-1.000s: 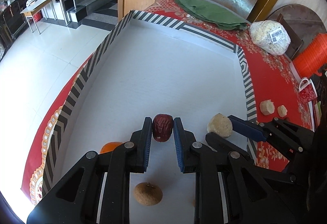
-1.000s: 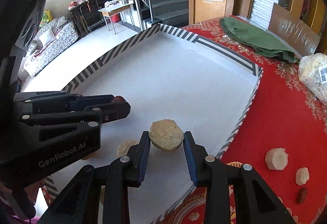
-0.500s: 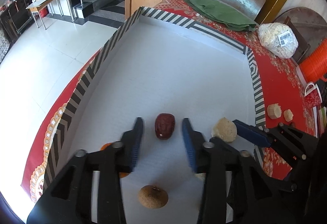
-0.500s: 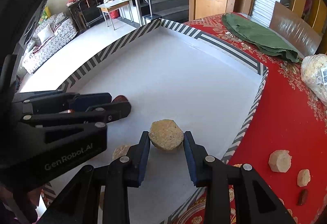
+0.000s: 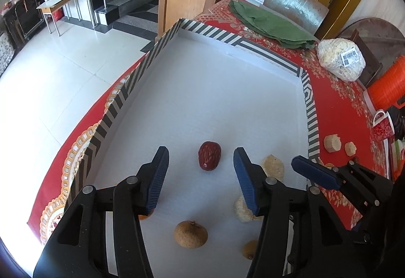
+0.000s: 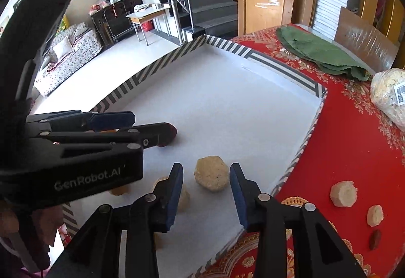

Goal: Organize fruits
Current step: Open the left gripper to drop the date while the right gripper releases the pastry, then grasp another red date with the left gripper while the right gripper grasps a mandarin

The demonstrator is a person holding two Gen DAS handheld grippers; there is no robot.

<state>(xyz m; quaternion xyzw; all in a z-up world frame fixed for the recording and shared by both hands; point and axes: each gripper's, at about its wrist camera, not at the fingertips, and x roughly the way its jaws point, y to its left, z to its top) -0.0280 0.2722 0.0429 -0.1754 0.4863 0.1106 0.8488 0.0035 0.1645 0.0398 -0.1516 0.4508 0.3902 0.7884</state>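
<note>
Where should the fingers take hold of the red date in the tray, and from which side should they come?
Probably across its narrow middle, coming from above. The red date lies flat and alone on the white tray, its long axis pointing away from the left gripper, so the wrinkled long flanks face the fingers. These are opening, clear of the date.

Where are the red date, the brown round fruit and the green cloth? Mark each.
red date [image 5: 209, 155], left wrist view, middle of its wrinkled skin
brown round fruit [image 5: 190, 234], left wrist view, its top
green cloth [image 5: 268, 24], left wrist view, its middle

The left hand-held gripper [image 5: 200, 171] is opening; the red date [image 5: 209, 155] lies loose between its jaws in the white tray [image 5: 202, 90].
</note>
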